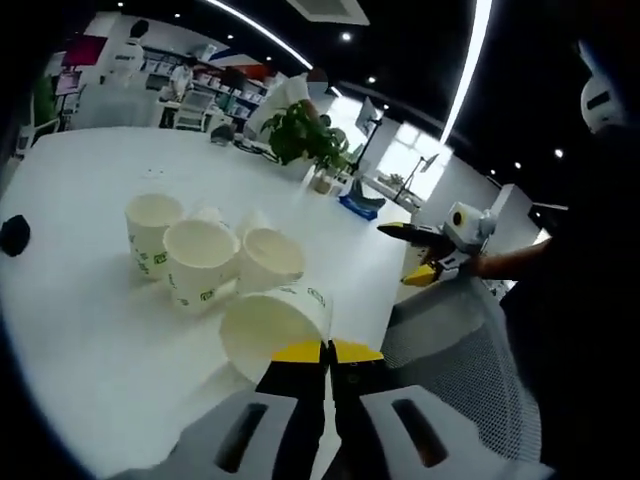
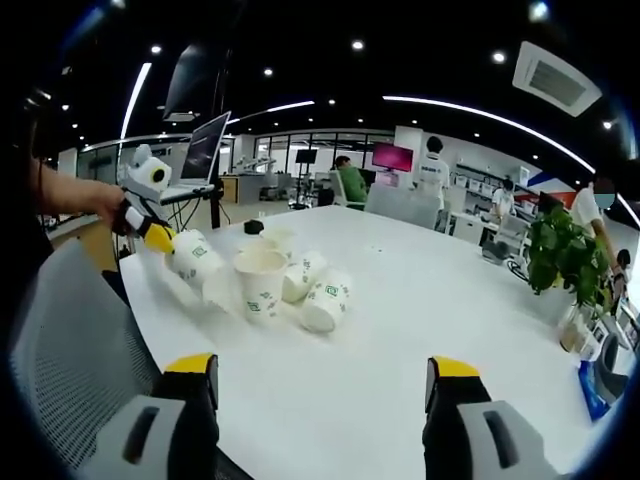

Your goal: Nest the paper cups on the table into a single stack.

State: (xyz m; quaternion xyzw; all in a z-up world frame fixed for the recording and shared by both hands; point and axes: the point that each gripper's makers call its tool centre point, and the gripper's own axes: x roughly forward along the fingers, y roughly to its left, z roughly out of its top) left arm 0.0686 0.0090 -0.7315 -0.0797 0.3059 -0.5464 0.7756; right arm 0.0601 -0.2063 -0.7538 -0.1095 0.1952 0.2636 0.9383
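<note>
Left gripper view: left gripper (image 1: 326, 352) has yellow tips pressed together on the rim of a tilted paper cup (image 1: 275, 326), mouth facing the camera; the cup's base is hidden behind its own body. On the white table (image 1: 90, 340) beyond it stand three upright cups in a tight cluster: far-left cup (image 1: 152, 232), middle cup (image 1: 200, 262), right cup (image 1: 268, 258); two small white shapes behind them are too blurred to identify. Right gripper (image 1: 418, 255) comes in from the right, off the table edge above a mesh chair (image 1: 455, 350), held by a hand; its tips look apart. Potted plant (image 1: 310, 140) at the far table edge. Right gripper view: own jaws spread wide, nothing between them, over bare table. The cup group here reads as roughly five, overlapping, with two lying on their sides; exact count unclear.
</note>
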